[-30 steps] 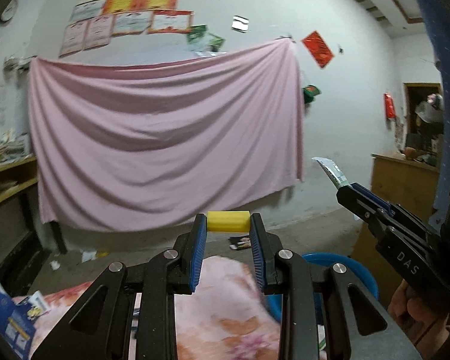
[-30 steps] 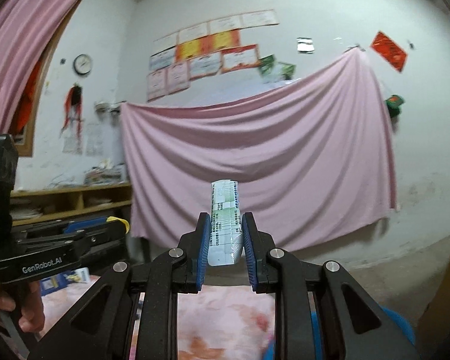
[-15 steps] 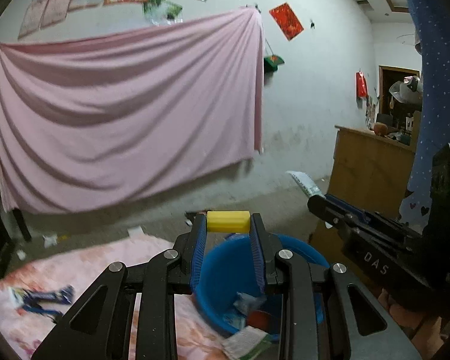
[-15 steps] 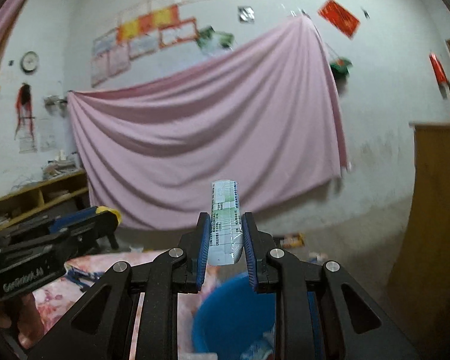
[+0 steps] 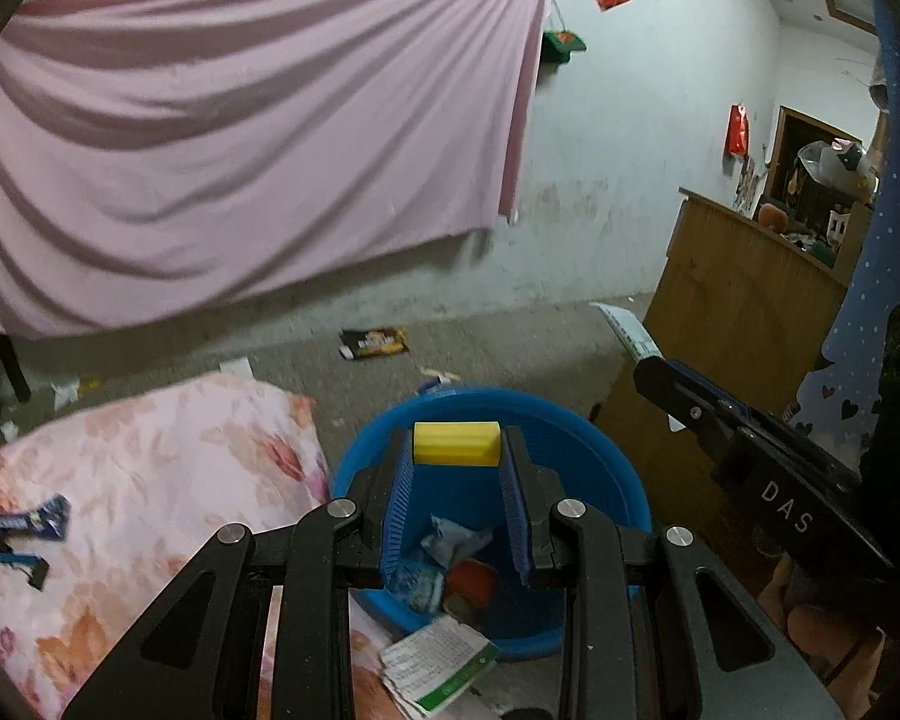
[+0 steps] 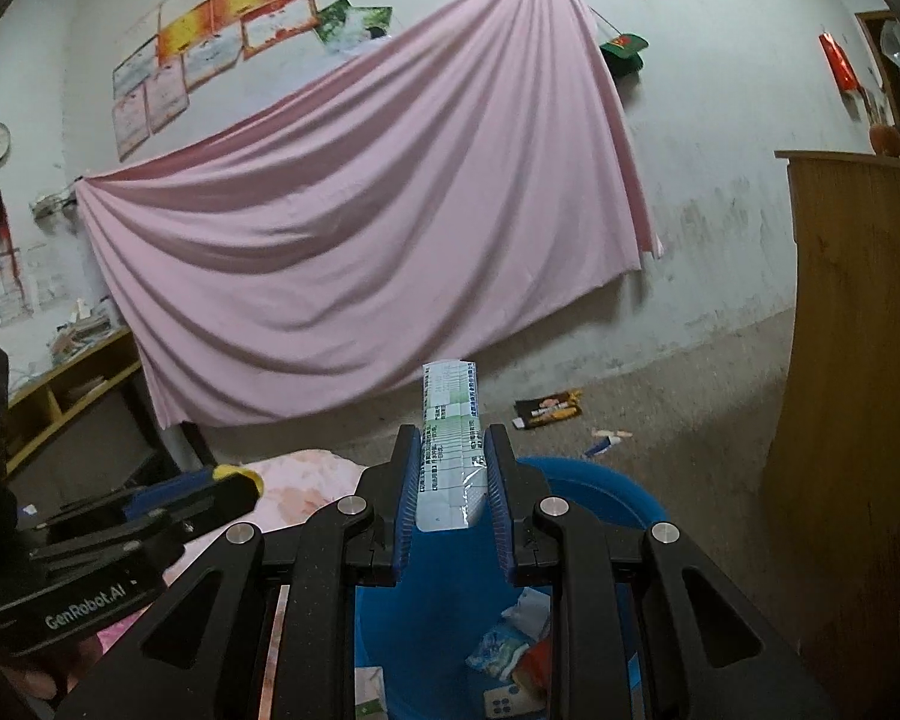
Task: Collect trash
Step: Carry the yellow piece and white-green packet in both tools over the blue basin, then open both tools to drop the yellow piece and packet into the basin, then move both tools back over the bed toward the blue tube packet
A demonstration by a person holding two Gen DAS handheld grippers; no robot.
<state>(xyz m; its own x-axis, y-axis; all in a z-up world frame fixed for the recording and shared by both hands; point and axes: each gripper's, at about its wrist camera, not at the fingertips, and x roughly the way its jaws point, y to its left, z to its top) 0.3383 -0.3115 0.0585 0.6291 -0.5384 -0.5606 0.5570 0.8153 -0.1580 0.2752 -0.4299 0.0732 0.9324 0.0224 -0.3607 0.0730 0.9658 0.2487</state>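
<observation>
My left gripper (image 5: 456, 450) is shut on a small yellow block (image 5: 456, 444) and hangs over the blue bucket (image 5: 582, 444), which holds several wrappers and a red scrap. My right gripper (image 6: 450, 450) is shut on a flat white-and-green printed packet (image 6: 450, 444) that sticks up past its fingertips, above the same blue bucket (image 6: 594, 492). In the left wrist view the right gripper (image 5: 648, 360) comes in from the right with the packet's tip (image 5: 624, 324) showing. The left gripper's body (image 6: 150, 516) lies low at the left of the right wrist view.
A floral pink cloth (image 5: 150, 480) with a blue wrapper (image 5: 24, 525) on it lies left of the bucket. A white-green carton (image 5: 438, 666) rests by the bucket's near side. A dark packet (image 5: 375, 343) and scraps litter the floor. A wooden cabinet (image 5: 732, 324) stands right.
Both grippers have swung right and tilted down, from facing the pink sheet on the wall to hanging over the blue bucket. Each keeps hold of its item.
</observation>
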